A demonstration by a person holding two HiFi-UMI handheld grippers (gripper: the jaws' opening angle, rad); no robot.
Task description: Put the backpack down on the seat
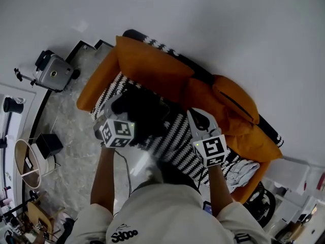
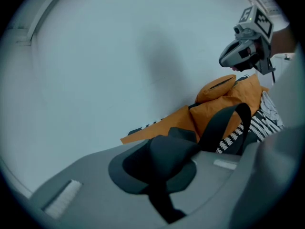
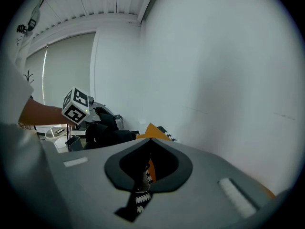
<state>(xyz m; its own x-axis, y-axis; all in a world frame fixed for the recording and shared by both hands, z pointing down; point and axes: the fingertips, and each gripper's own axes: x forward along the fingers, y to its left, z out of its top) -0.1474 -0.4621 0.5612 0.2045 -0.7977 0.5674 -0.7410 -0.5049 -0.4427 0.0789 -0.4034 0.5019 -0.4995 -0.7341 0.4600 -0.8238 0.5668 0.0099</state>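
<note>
- We are facing a white wall (image 1: 228, 29) with an orange sofa (image 1: 96, 88) set against it. A black-and-white zigzag cover is lying over the sofa's seat (image 1: 177, 139).
- We are holding the black backpack (image 1: 144, 113) in the left gripper (image 1: 112, 111). Its jaws are closing tight on a fold of the dark fabric, which is bulging through between them in the left gripper view.
- The backpack is hanging in front of the sofa's back cushion, over the seat near the sofa's arm end. We cannot tell whether its bottom is touching the cover yet.
- One strap (image 2: 228, 123) is looping loose from the pack toward the sofa's cushions.
- The right gripper (image 1: 195, 115) is hovering over the middle of the sofa, beside the pack and apart from it. Its fingers are pressing together on nothing, and only the sofa's orange and zigzag are showing through the slit.
- We are judging that the coming move turns on one thing: the seat lies straight below and just ahead of the left fingers, so lowering that hand should settle the pack.
- The left hand is the nearer and the only one carrying. The sofa's long axis is running across us, so the seat is giving room on either side.
- We are watching the loose strap, which could fold under the pack or snag as it goes down.
</note>
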